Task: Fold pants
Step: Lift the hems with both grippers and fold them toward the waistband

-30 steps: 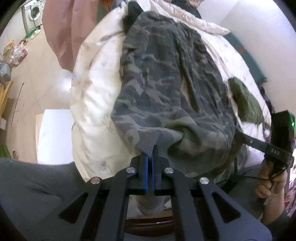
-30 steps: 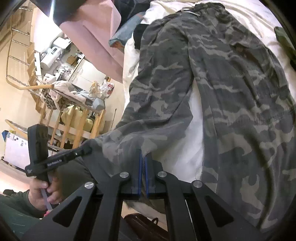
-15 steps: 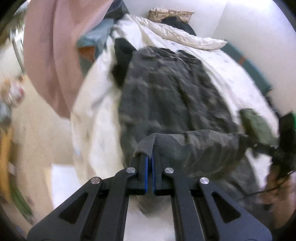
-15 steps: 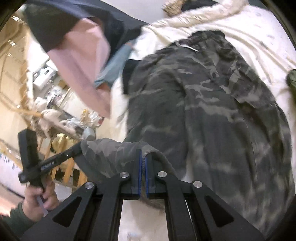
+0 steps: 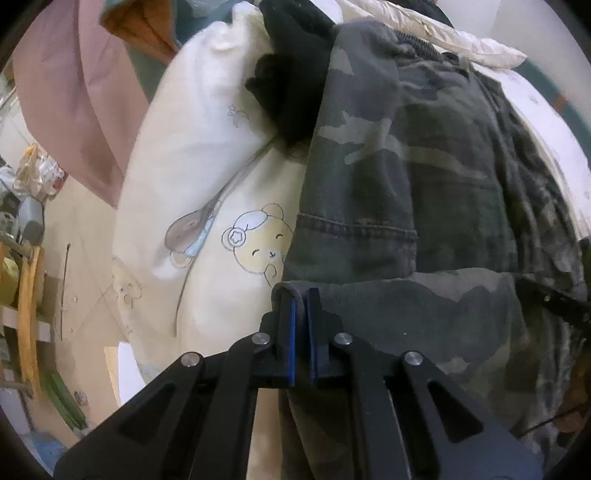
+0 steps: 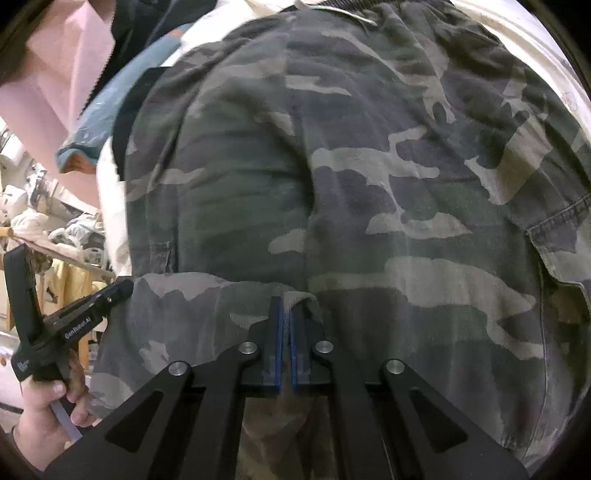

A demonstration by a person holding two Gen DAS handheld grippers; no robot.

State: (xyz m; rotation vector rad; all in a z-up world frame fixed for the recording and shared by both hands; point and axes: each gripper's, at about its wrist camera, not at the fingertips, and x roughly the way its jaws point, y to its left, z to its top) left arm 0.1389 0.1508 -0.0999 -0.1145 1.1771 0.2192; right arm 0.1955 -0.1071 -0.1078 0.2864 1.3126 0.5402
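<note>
Camouflage pants lie on a cream duvet, waistband at the far end. The leg ends are folded over the thigh part. My left gripper pinches the folded hem's left corner between its blue pads, and its jaws are opening. The right wrist view shows the same pants filling the frame. My right gripper is shut on the hem's other corner. The left gripper shows there too, held by a hand.
A black garment lies by the waistband's left side. Pink cloth hangs at the upper left beyond the bed edge. Wooden furniture and clutter stand on the floor to the left. A white pillow lies at the head.
Both grippers have carried the leg hems forward and down over the pants toward the waistband. The fold now lies across the thighs. The camera views have come much closer to the fabric.
</note>
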